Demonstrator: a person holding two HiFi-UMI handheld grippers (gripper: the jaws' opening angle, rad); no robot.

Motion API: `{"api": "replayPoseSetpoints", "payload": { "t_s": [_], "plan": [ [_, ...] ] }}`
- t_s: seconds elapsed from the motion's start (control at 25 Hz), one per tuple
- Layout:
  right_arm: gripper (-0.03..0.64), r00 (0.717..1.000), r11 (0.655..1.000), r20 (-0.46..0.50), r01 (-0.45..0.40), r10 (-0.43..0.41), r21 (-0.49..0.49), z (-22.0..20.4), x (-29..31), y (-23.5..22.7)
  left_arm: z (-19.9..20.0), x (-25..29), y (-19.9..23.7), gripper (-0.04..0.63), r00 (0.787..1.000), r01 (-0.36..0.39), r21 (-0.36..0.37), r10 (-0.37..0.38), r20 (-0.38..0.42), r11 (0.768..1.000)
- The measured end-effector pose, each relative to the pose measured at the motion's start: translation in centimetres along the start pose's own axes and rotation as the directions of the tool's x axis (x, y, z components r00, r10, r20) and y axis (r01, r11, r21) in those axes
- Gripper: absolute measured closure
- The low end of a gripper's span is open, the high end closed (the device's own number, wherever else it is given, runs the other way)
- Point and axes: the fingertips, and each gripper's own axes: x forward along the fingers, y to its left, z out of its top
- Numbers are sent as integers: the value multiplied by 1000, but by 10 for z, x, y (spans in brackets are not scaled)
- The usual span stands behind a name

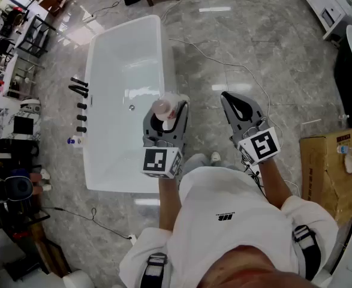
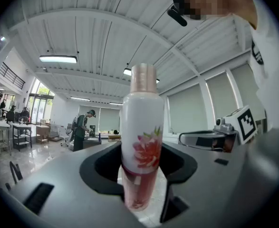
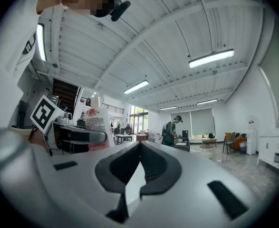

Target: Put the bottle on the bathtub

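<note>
Probably light and slippery, the tall white floral plastic bottle (image 2: 143,127) sits clamped low in the left gripper's (image 1: 167,117) jaws over the white bathtub's (image 1: 167,53) rim, while the right gripper's (image 3: 139,145) jaws meet empty.

No lettering can be read: the bottle (image 3: 97,123) carries a block of fine print too small to make out, and the small dark logo (image 1: 225,217) on the person's shirt (image 1: 223,197) is illegible

— Between the left gripper's (image 1: 171,114) jaws?
— Bottle (image 1: 163,107), upright, by the bathtub's (image 1: 167,53) right rim.
— Right of that?
— Right gripper (image 1: 231,101), apart, above the floor (image 1: 235,53); cardboard box (image 1: 328,167) further right.
— Left of the bathtub?
— Taps (image 1: 80,92), just beside its rim.
</note>
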Motion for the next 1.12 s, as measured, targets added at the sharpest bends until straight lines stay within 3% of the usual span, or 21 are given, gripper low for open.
{"api": "replayPoseSetpoints", "payload": {
  "t_s": [0.68,1.12],
  "plan": [
    [624,999,999,4,-33,33,1,-22,92,-53,-17,87,57,374,1000,-1,15,0,25,1000],
    [624,999,999,-37,-34,34,10,-31,254,-106,-19,202,185,374,1000,19,-17,-19,-16,1000]
  ]
}}
